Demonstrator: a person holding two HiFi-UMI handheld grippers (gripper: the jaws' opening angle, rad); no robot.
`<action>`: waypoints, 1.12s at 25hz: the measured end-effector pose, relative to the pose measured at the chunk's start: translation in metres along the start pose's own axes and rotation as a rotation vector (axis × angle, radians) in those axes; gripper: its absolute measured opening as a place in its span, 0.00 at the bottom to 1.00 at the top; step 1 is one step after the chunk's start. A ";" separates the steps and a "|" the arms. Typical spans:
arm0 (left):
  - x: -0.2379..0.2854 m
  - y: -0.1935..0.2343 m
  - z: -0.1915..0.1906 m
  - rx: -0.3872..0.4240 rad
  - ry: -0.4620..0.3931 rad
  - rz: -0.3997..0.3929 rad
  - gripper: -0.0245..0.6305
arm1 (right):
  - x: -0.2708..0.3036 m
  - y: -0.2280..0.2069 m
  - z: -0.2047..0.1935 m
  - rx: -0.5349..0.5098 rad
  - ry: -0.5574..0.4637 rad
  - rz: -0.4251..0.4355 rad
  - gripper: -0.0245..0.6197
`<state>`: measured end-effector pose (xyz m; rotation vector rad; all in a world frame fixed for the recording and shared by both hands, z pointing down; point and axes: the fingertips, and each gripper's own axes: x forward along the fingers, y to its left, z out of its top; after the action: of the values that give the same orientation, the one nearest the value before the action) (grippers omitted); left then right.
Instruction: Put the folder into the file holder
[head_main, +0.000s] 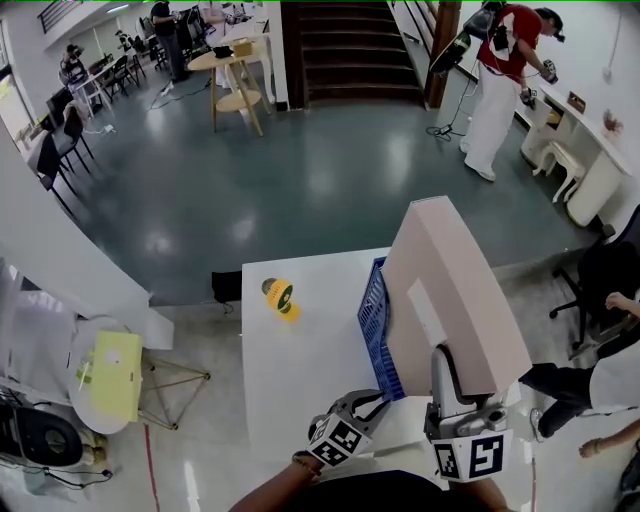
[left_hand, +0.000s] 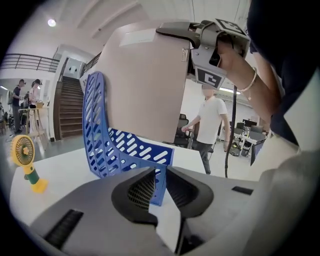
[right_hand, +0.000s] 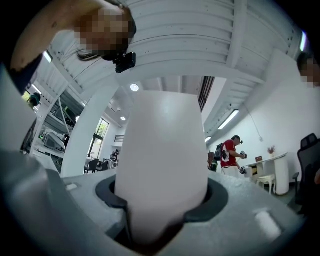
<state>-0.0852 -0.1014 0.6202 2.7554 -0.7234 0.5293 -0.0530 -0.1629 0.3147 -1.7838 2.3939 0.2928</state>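
The white surface (head_main: 300, 380) stands at the edge of a large hall with a grey-green floor (head_main: 250, 180). A staircase (head_main: 350, 50) rises at the far side, and a person in a red top (head_main: 500, 80) stands at a counter far right. On the surface, a small yellow fan (head_main: 280, 296) stands left of the blue file holder (head_main: 372, 320). The pale folder (head_main: 450, 290) stands tilted over the holder's right side.

The head view hides where folder and holder meet. In the left gripper view, the folder's (left_hand: 145, 85) lower edge dips behind the slotted side wall of the file holder (left_hand: 107, 145); whether it touches the base does not show. That view also takes in a person in a white T-shirt (left_hand: 210, 120) beyond the surface. The right gripper view is filled by the folder and shows none of the surface.

The left gripper (head_main: 372, 404) lies low at the holder's near end, angled down. Its fingers (left_hand: 135, 192) stand a narrow slit apart, with the holder's near wall in the slit; whether they pinch it I cannot tell. The right gripper (head_main: 443, 358) is carried higher, its fingers (right_hand: 107, 192) clamped on the folder's near edge.
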 end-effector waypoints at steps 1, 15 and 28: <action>-0.003 0.001 0.000 -0.001 -0.006 0.005 0.13 | 0.000 0.001 -0.005 -0.005 -0.002 -0.003 0.46; -0.070 0.042 0.041 -0.003 -0.263 0.201 0.13 | -0.001 0.005 -0.075 -0.024 0.060 -0.037 0.46; -0.115 0.090 0.036 -0.037 -0.267 0.406 0.13 | -0.006 0.011 -0.130 -0.033 0.116 -0.039 0.47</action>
<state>-0.2146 -0.1402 0.5542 2.6781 -1.3561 0.2145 -0.0617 -0.1858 0.4433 -1.9092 2.4416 0.2314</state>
